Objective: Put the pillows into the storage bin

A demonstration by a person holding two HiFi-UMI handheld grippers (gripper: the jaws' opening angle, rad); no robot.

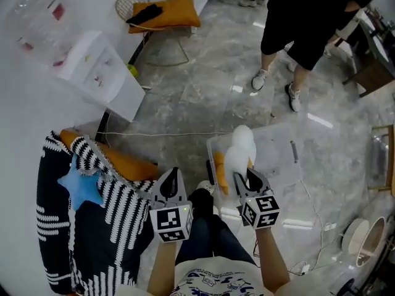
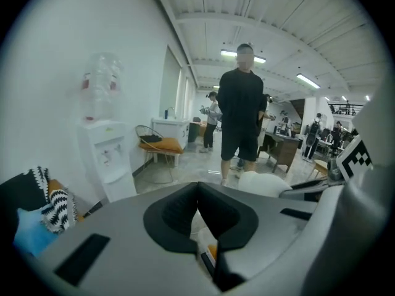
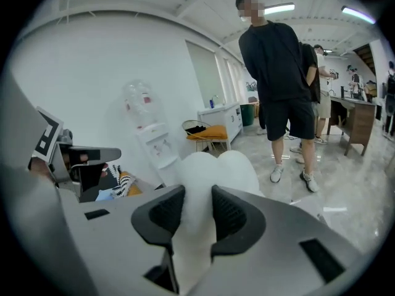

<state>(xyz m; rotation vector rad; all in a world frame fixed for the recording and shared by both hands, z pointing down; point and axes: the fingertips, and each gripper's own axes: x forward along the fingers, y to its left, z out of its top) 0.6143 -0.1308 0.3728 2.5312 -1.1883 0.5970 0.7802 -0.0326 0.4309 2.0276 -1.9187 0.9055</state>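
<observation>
My right gripper (image 1: pixel 244 179) is shut on a white fluffy pillow (image 1: pixel 239 147), which hangs above the near left corner of the clear plastic storage bin (image 1: pixel 279 130) on the floor. In the right gripper view the pads squeeze the white pillow (image 3: pixel 217 165) between the right gripper (image 3: pixel 197 197). An orange pillow (image 1: pixel 218 172) lies inside the bin by its left wall. My left gripper (image 1: pixel 173 173) hovers left of the bin, jaws closed tip to tip on nothing (image 2: pixel 198 187). A blue star pillow (image 1: pixel 81 184) and another orange pillow (image 1: pixel 126 163) rest on the striped blanket at left.
A person in black (image 1: pixel 311 20) stands on the marble floor beyond the bin. A white water dispenser (image 1: pixel 95 66) and a wire chair with an orange cushion (image 1: pixel 165 14) stand by the left wall. A thin cable (image 1: pixel 166 133) runs across the floor.
</observation>
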